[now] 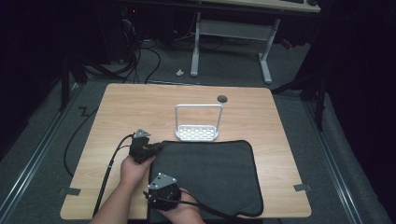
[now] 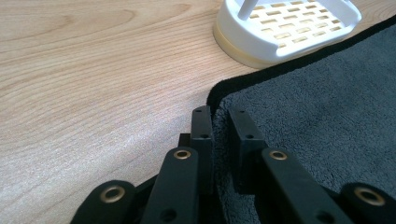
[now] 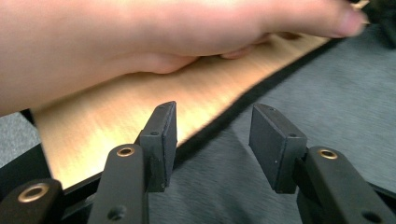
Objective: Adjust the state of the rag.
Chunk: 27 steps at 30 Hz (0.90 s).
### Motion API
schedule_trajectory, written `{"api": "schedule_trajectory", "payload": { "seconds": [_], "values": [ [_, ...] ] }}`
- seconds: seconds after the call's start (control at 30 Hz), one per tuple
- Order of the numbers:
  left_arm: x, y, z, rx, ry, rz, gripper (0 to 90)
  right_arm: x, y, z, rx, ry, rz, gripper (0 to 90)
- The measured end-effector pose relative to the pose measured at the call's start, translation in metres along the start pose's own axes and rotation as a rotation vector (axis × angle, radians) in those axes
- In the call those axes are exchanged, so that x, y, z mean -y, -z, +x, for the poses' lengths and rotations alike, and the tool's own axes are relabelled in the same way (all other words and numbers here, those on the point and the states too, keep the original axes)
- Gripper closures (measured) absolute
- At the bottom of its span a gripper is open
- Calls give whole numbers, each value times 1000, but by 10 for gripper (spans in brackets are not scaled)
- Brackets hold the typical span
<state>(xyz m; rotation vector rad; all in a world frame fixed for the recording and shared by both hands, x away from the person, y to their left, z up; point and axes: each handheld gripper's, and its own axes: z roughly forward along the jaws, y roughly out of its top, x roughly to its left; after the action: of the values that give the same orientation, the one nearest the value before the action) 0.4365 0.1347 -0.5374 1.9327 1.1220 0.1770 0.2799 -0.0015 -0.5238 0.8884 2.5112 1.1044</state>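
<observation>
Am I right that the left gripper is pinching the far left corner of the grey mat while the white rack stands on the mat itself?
Not quite: the left gripper does pinch that corner of the grey mat, but the white rack stands on the bare table just beyond the mat's edge, as the left gripper view shows.

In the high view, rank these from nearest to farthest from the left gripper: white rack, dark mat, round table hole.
1. dark mat: its far-left corner is at the left gripper.
2. white rack: just beyond the mat's far edge.
3. round table hole: farthest, behind the rack.
</observation>
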Motion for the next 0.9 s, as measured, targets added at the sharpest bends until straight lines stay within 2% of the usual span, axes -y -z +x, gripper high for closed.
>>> {"api": "schedule_trajectory", "payload": {
  "seconds": [0.1, 0.27, 0.57, 0.77, 0.9],
  "values": [
    [0, 0, 0, -2, -1, 0, 815, 1, -3, 6, 4, 15, 12, 522],
    [0, 0, 0, -2, -2, 0, 815, 6, -2, 7, 21, 33, 37, 543],
    [0, 0, 1, 2, 1, 1, 814, 7, 0, 1, 43, 60, 36, 786],
    [0, 0, 1, 4, 3, 1, 813, 5, 1, -2, 29, 65, 30, 834],
    [0, 0, 1, 4, 2, 1, 813, 3, 8, -1, 37, 74, -3, 842]
  ]
}}
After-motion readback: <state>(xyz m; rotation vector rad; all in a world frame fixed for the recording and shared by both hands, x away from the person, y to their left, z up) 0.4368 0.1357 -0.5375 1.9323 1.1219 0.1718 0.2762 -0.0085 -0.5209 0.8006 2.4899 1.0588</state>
